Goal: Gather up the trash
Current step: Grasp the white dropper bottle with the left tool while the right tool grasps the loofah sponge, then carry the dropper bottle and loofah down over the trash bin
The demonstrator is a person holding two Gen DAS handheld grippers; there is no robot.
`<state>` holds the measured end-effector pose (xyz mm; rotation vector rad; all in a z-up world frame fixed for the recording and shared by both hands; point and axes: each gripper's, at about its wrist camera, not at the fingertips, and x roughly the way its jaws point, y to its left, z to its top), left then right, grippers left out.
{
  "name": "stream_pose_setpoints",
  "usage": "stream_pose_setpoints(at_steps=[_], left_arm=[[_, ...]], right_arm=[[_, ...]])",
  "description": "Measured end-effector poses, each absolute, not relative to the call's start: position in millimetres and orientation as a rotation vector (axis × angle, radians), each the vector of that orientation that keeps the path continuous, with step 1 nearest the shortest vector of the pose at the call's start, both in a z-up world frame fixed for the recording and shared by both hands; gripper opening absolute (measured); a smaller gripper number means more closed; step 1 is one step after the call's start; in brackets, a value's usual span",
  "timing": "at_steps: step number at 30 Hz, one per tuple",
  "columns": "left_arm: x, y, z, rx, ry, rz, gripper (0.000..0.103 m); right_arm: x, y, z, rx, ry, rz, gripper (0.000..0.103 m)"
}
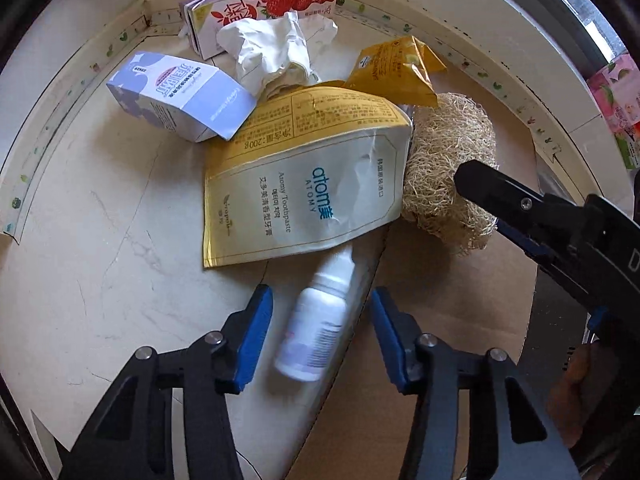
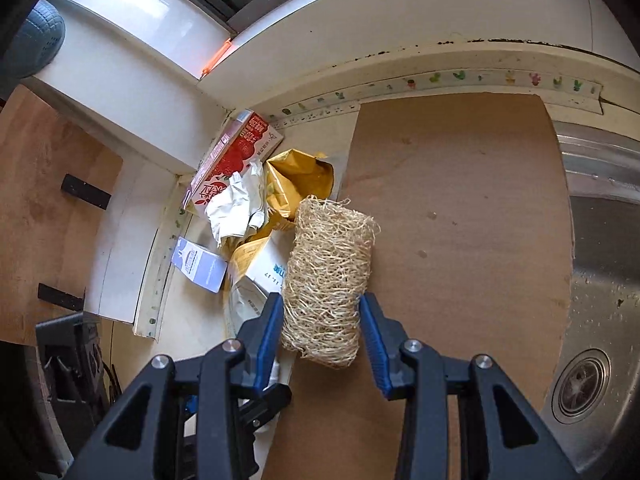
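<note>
On the worktop point(image 1: 100, 240) one trash pile: one toothpaste pouch point(image 1: 312, 184), one loofah point(image 2: 328, 280), two cartons, one yellow packet point(image 1: 396, 68), one crumpled paper point(image 1: 276, 48), one white bottle point(image 1: 316, 328). The right gripper point(image 2: 320, 336) holds the loofah, fingers pressing its sides, at 12 o'clock from the wrist. The left gripper point(image 1: 320, 332) has fingers narrowed around the bottle, gaps showing either side.

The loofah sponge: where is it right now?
The loofah sponge sits between the right claw's pads on the brown board, right of the toothpaste box.
</note>
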<state>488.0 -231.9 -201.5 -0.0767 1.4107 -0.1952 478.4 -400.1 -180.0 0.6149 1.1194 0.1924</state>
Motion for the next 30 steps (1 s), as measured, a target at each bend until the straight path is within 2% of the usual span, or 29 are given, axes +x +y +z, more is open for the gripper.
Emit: stream_pose_setpoints(at_steps=[1,2,3,7,18,30], left_arm=[[488.2,-231.9,-202.6,-0.073,1.413,-0.195,0.039],[488.2,-231.1,-203.7,-0.08,1.416,-0.195,0.029],[488.0,-229.8,-203.7,-0.088,1.416,-0.196,0.023],[483.5,-226.9,-202.2,-0.098,1.416,-0.193,0.023],[443.2,-207.6,-162.7,-0.069,1.365,-0.22,0.023],[364.3,-161.0,-98.9,-0.012,1.245,-0.281,0.023]], right_arm=[[478.2,-400.8,-180.5,0.62,1.116,0.196,0.039],[477.7,-401.2,-180.6,0.623,1.113,0.201,0.038],[477.0,-402.3,-180.6,0.628,1.11,0.207,0.034],[471.4,-404.9,-176.0,0.64,1.095,0.225,0.027],[427.7,-402.3,-141.0,0.658,1.037,0.272,0.026],[324.4,-347.3,-117.4,0.596,1.023,0.295,0.026]])
